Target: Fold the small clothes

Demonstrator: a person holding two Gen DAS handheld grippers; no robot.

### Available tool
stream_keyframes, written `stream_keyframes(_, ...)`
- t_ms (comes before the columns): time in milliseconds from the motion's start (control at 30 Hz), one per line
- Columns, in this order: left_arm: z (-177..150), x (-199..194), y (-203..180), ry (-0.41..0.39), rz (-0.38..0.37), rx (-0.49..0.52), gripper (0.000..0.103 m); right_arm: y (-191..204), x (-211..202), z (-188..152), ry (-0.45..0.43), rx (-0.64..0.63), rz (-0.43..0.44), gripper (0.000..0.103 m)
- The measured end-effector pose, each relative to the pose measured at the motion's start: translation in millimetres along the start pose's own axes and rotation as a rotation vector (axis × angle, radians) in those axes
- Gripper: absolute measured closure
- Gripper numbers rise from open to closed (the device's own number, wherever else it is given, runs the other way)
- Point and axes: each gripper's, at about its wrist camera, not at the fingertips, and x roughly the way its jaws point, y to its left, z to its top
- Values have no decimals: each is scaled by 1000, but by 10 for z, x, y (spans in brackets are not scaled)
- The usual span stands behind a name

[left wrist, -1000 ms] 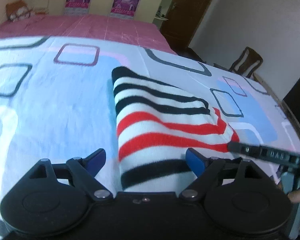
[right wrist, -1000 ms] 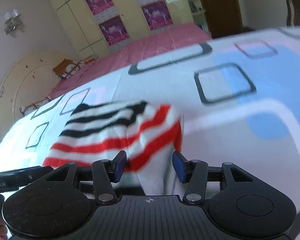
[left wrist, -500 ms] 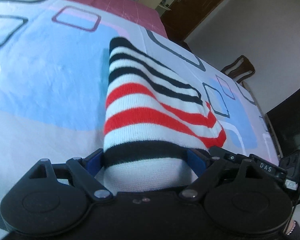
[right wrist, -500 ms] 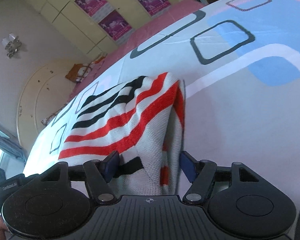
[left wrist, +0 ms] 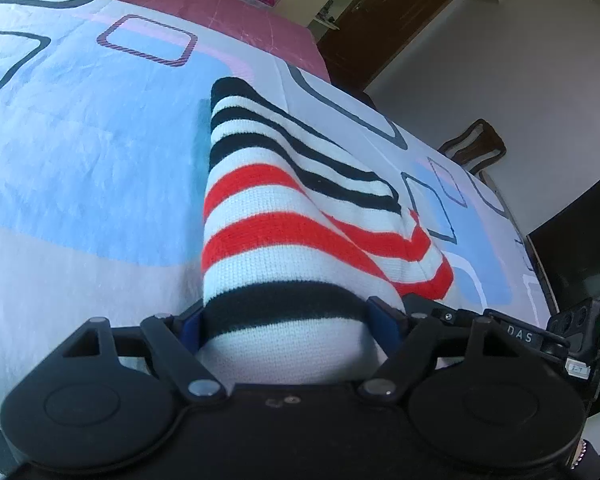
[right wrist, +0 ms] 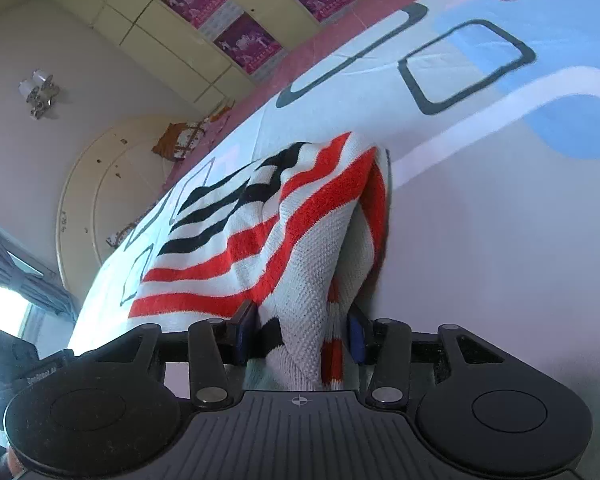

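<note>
A wide bedsheet (left wrist: 80, 152) printed with pale blue patches and dark rounded-square outlines spreads ahead of both claws and under them, filling most of each view; past its far edge, well ahead of the left gripper (left wrist: 286, 322), lies a pink bedspread (left wrist: 220, 4). Ahead and to the right of that claw stand a dark wooden door (left wrist: 384, 16) and a wooden chair (left wrist: 474, 146) against a white wall. From the right gripper (right wrist: 302, 334), cream cupboards with purple posters (right wrist: 248, 44) rise far ahead and a rounded headboard (right wrist: 100, 184) sits ahead to the left. The striped knit garment (left wrist: 284, 216), white with black and red bands, lies on the sheet straight ahead of the left claw and runs back between its blue pads, which press against both sides of the near black-banded end, pinching it. In the right wrist view the same garment (right wrist: 260, 232) stretches ahead and to the left, and its near corner hangs bunched between the right claw's blue pads, which are closed in on the cloth and grip it. The right claw's black body shows just right of the left claw, touching the garment's red-striped edge.
</note>
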Motion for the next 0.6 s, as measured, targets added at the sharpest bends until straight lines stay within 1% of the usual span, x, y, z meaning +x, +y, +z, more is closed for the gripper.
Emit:
stream_keyframes(67, -4, -26, -43, -5, 12, 13, 29, 30, -20, -12, -1, -10, -14, 58)
stream_keyframes(100, -11, -46, -66, -9, 19, 23, 32, 40, -26, -19, -2, -11, -15, 61)
stream_keyframes(133, -13, -65, -96, -14, 27, 38, 34, 45, -52, -25, -6, -13, -11, 64)
stream_keyframes(200, -14, -101, -149, -24, 42, 60, 39, 71, -64, -40, -18, -19, -7, 66)
stream_keyframes(300, -22, -173, -214, -44, 56, 85, 44, 121, -114, -63, -42, -30, 8, 68)
stream_keyframes(467, -29, -322, -335, -73, 67, 131, 45, 212, -208, -87, -67, -36, 48, 70)
stream_keyframes(600, -6, -497, -343, -89, 70, 156, 46, 381, -204, -120, -76, -45, 75, 70)
